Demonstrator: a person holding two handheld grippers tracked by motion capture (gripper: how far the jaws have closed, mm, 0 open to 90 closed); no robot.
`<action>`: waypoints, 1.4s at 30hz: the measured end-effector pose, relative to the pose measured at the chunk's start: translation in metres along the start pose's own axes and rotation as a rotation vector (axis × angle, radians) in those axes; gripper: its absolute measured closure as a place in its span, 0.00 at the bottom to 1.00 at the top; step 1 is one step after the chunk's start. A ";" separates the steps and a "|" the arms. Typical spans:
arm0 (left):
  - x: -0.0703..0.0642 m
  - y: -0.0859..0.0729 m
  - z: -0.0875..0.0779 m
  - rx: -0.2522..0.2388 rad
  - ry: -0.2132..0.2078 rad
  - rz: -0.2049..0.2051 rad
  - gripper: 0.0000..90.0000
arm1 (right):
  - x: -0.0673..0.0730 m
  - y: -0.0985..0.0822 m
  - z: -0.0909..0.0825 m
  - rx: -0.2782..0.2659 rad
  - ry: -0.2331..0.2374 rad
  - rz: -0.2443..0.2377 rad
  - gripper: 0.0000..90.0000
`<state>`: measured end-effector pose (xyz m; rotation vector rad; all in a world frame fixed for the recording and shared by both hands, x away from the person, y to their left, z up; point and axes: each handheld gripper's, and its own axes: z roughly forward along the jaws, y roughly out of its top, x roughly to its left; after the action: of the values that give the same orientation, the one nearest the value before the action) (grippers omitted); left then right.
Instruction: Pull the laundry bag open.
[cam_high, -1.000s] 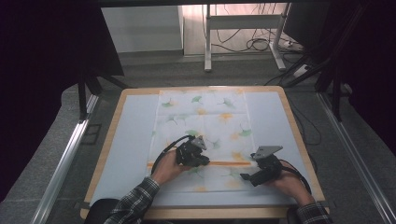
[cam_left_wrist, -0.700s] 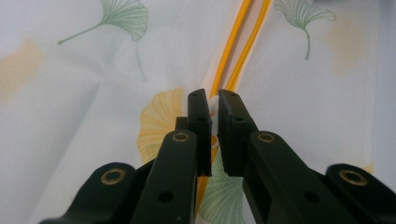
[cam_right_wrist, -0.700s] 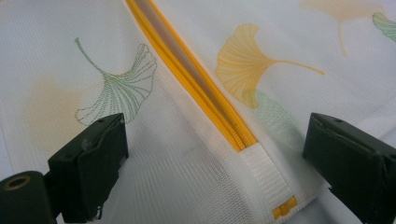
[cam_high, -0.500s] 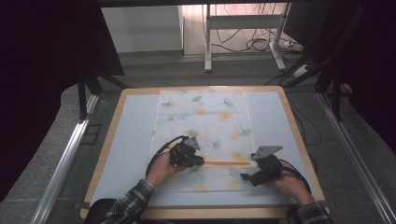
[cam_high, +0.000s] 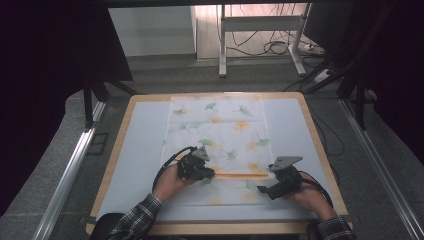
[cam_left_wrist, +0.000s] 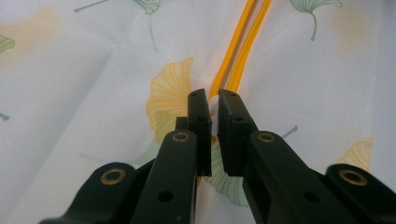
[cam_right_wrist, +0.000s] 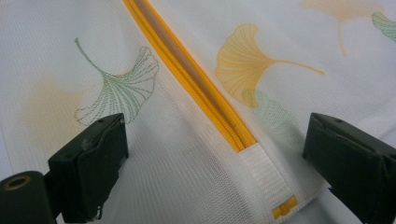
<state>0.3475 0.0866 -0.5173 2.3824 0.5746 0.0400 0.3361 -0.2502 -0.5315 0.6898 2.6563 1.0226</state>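
A light, limp mesh bag (cam_high: 220, 145) is seen flat at the worktop's (cam_high: 145, 140) centre, its zip pull (cam_left_wrist: 213, 103) pinched by the left tongs (cam_left_wrist: 212, 100), the right tongs (cam_right_wrist: 215, 154) held apart at five o'clock.

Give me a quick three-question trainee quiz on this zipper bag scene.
1. True or false: the left gripper is shut on the zipper pull.
2. How do the right gripper jaws stand? A. wide open B. clamped shut
3. What colour is the zipper on the mesh bag?

Key: 1. True; a small white pull sits pinched between the pads. 2. A; they straddle the zipper's closed end. 3. Orange-yellow.
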 end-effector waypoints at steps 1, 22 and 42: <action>0.001 -0.001 -0.001 -0.002 0.001 -0.001 0.94 | 0.000 0.000 0.000 -0.001 0.000 0.000 0.07; 0.009 -0.019 -0.021 -0.023 0.027 -0.055 0.94 | 0.000 0.000 0.000 0.002 -0.004 0.001 0.07; 0.012 -0.041 -0.041 -0.021 0.068 -0.095 0.94 | 0.001 0.000 0.000 0.001 -0.005 0.002 0.07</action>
<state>0.3351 0.1450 -0.5127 2.3380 0.7158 0.0851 0.3357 -0.2499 -0.5315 0.6949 2.6524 1.0185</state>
